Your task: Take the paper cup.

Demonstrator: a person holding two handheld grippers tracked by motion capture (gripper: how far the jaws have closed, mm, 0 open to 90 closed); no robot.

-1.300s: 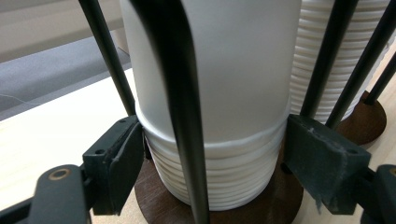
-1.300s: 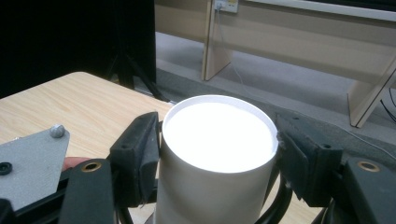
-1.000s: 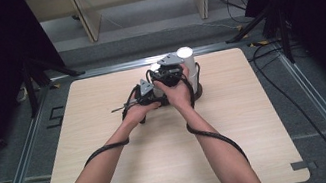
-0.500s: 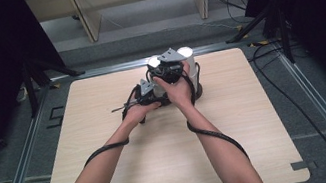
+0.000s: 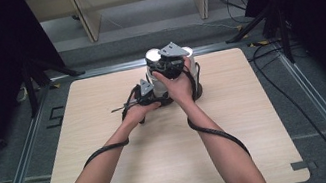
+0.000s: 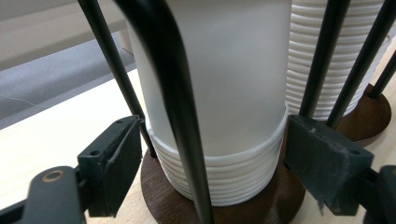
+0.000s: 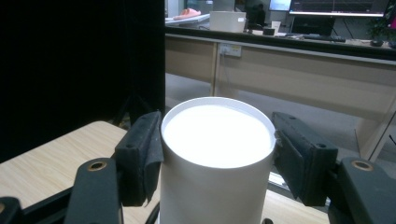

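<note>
Two claws work a cup dispenser at the far middle of the pale wooden counter (image 5: pixel 110 146).

The right claw (image 7: pixel 217 158) stands at the rim of the top white paper cup (image 7: pixel 217 135), its pads against or just beside the wall on either side, apparently to lift that cup off the nested white cup stack (image 6: pixel 224 172). The left claw (image 6: pixel 212 154) sits low by the round dark wooden base (image 6: pixel 159 186), jaws spread wide around the stack and the black wire guide rods (image 6: pixel 182 116); its right pad touches the ribbed rims, its left pad stands apart, so it likely steadies the rack rather than clamps it. A second stack of white cups (image 6: pixel 322 56) stands just beside.
</note>
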